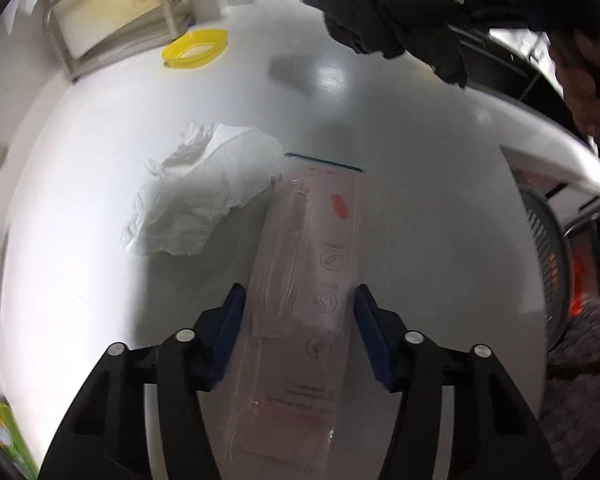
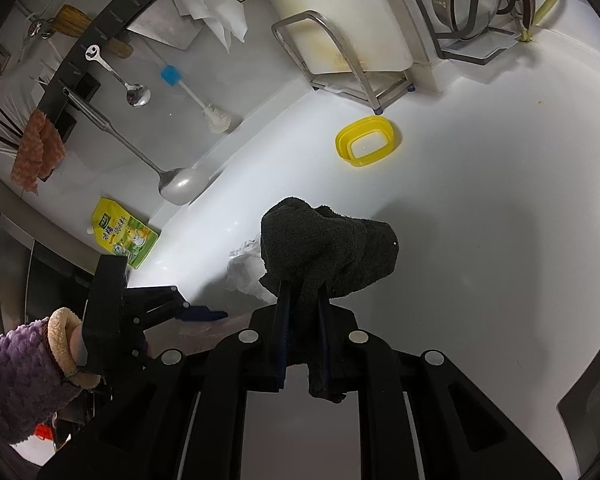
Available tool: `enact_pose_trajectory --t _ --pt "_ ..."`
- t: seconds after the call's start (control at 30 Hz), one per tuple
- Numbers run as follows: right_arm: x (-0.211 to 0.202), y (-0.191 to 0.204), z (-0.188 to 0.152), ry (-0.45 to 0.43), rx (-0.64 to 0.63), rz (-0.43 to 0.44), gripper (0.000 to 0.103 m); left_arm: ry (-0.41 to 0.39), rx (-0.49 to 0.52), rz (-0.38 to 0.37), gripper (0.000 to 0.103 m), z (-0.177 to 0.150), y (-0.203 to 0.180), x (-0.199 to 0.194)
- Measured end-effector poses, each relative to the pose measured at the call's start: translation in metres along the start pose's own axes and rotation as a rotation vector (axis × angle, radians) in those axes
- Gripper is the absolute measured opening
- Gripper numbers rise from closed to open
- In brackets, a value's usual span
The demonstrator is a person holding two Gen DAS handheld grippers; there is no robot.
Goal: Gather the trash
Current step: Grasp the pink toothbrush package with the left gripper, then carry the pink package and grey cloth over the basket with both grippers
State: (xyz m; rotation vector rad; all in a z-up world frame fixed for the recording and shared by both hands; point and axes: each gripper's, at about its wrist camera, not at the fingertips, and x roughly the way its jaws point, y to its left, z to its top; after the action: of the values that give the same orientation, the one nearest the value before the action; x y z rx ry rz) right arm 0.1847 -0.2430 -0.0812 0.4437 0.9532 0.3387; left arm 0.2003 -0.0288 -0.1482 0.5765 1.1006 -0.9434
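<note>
A clear plastic wrapper (image 1: 304,280) with red print and a teal top edge lies flat on the white counter (image 1: 428,208). My left gripper (image 1: 298,296) points down over it, one blue pad at each long edge; the film looks uncrumpled, so the jaws read as open. A crumpled white tissue (image 1: 204,200) lies just left of the wrapper and also shows in the right wrist view as the tissue (image 2: 246,268). My right gripper (image 2: 302,292) is shut on a dark cloth (image 2: 328,248), which hangs above the counter as the cloth (image 1: 380,20).
A yellow plastic ring (image 2: 366,140) lies near a metal rack holding a white cutting board (image 2: 340,20). A green-yellow pouch (image 2: 122,236) leans at the wall under hanging utensils. A grey mesh basket (image 1: 548,264) stands past the counter's right edge. A purple sleeve (image 2: 16,364) holds the left gripper.
</note>
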Motion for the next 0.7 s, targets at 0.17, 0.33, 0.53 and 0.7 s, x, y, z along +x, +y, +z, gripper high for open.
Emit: enact_pose_trajectory --t 0.17,0.33,0.53,0.7 --pt "-0.001 0.003 0.0 0.0 -0.009 0.005 0.012 -0.008 -0.034 -0.005 0.052 -0.005 -0.006 -0.003" --pt "0.0 0.004 -0.003 0.007 -0.012 0.011 0.012 -0.047 -0.1 -0.016 0.052 -0.012 -0.012 -0.013" --pt "-0.005 0.013 -0.007 0.011 -0.045 0.016 0.012 -0.092 -0.138 0.018 0.052 -0.017 -0.021 -0.029" --pt "-0.013 0.02 -0.011 0.014 -0.075 0.024 0.012 -0.155 -0.194 0.081 0.052 -0.017 -0.031 -0.044"
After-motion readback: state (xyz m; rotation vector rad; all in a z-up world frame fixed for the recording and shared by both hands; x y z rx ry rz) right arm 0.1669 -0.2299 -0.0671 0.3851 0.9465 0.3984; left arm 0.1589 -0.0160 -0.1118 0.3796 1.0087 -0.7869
